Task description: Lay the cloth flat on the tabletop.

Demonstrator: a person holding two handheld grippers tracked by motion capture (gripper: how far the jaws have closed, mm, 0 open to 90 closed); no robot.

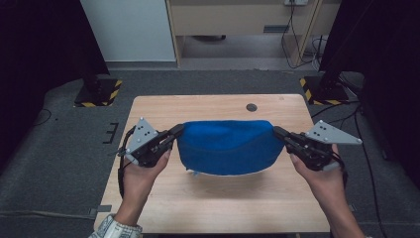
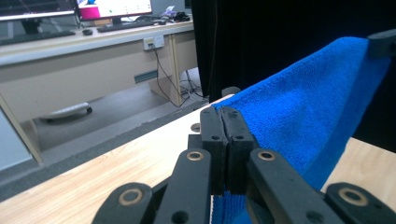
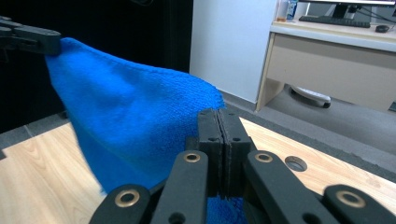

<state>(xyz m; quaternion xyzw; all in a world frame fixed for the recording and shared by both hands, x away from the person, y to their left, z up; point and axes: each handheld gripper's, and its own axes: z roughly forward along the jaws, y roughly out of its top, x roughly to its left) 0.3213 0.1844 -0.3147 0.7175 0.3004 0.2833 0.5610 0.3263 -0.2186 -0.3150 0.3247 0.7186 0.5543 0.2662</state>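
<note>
Above a wooden table (image 1: 218, 203), I hold a blue towel (image 1: 227, 146) stretched between my two grippers, each clamped on one upper corner. The left gripper (image 1: 174, 133) has its jaws pressed together on the towel's left corner; in the left gripper view the same gripper (image 2: 225, 122) pinches the cloth's (image 2: 299, 116) edge, with the cloth running away to the other tool at the top right. The right gripper (image 1: 278, 133) bites the opposite corner, and in the right gripper view its jaws (image 3: 218, 122) are shut tight on the fabric (image 3: 135, 116). The towel hangs in a shallow curve, its lower edge sagging down to the tabletop near the middle. A small round hole (image 1: 251, 107) sits in the table beyond it.
</note>
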